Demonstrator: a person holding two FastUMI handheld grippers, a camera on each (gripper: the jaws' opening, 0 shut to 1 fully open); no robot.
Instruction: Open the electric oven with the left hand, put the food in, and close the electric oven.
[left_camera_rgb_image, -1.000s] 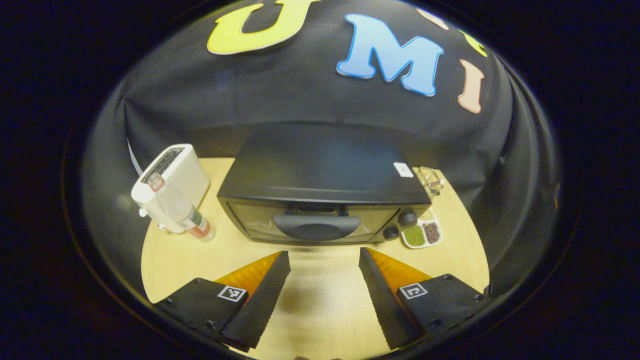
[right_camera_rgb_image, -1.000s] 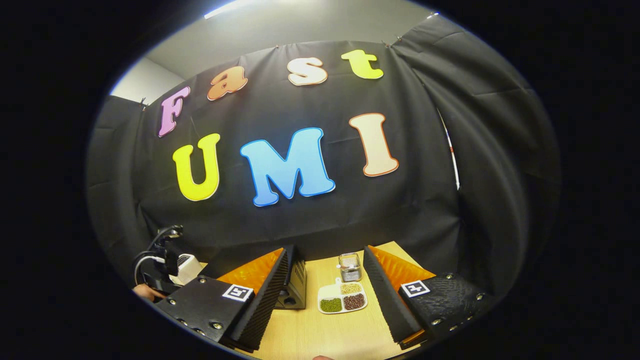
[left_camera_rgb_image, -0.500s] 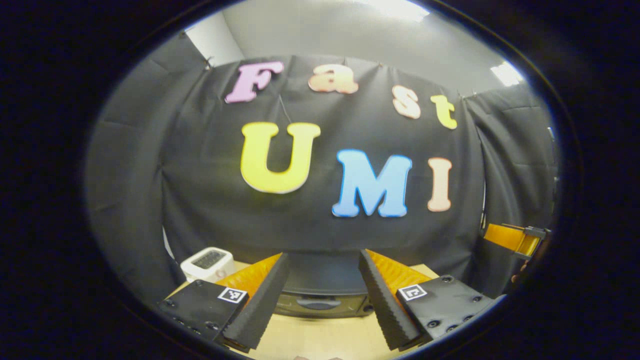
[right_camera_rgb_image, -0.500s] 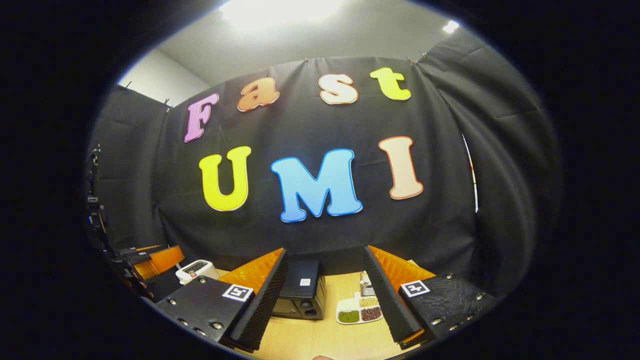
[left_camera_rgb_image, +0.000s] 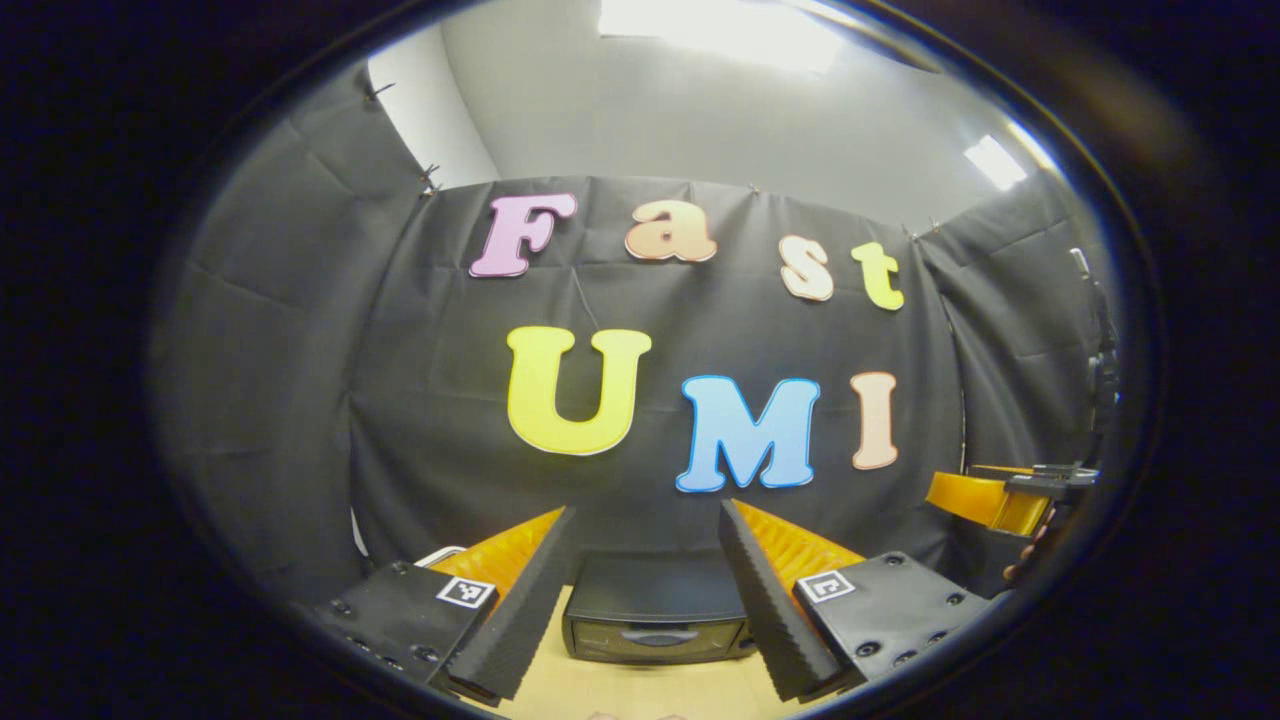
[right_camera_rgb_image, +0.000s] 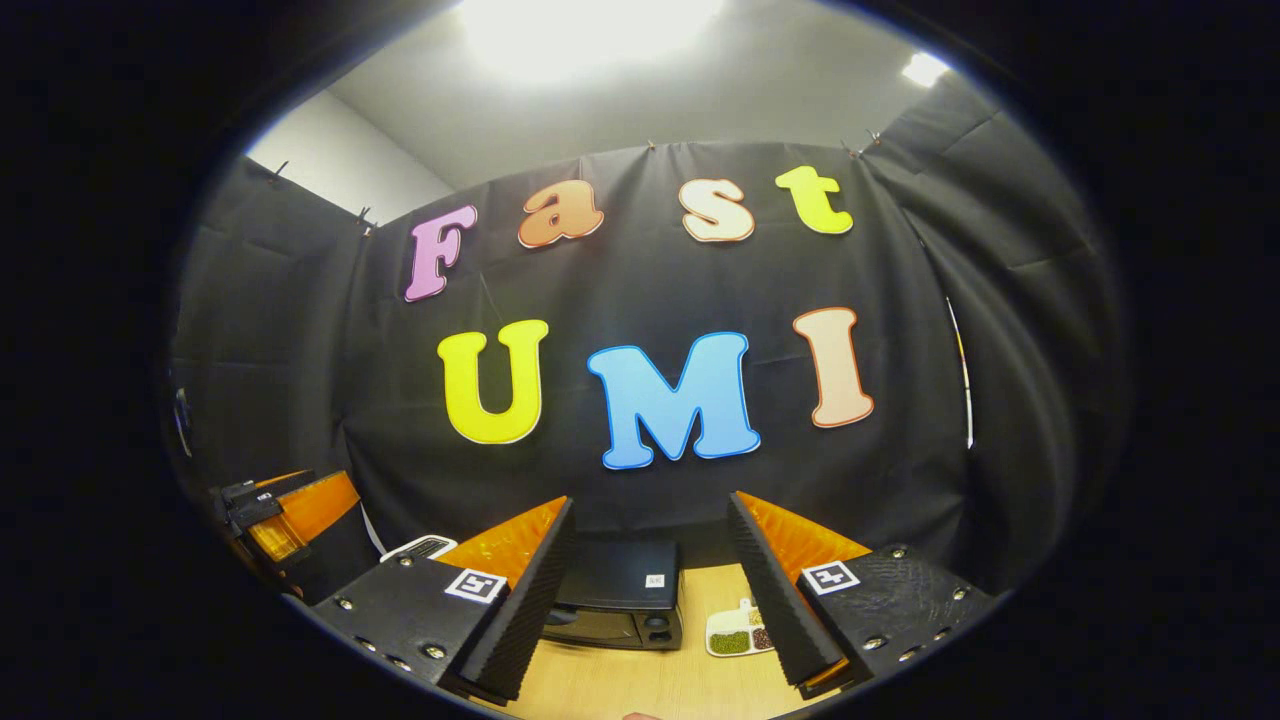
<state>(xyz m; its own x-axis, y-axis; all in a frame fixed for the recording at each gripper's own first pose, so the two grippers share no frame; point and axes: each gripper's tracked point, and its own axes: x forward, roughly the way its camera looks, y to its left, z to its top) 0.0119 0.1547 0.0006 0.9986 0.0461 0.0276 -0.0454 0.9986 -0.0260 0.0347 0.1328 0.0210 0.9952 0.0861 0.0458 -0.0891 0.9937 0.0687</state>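
Left gripper view: oven (left_camera_rgb_image: 655, 620) farther than before, seemingly shut; both grippers empty, agape.

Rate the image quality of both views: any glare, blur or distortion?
Left gripper view: sharp, no motion blur; ceiling light blows out at top; fisheye bows the booth's wall; oven small but legible between the open jaws. Right gripper view: a brighter ceiling lamp glares at top; oven and food tray sit dim and small at the bottom, edges darkened.
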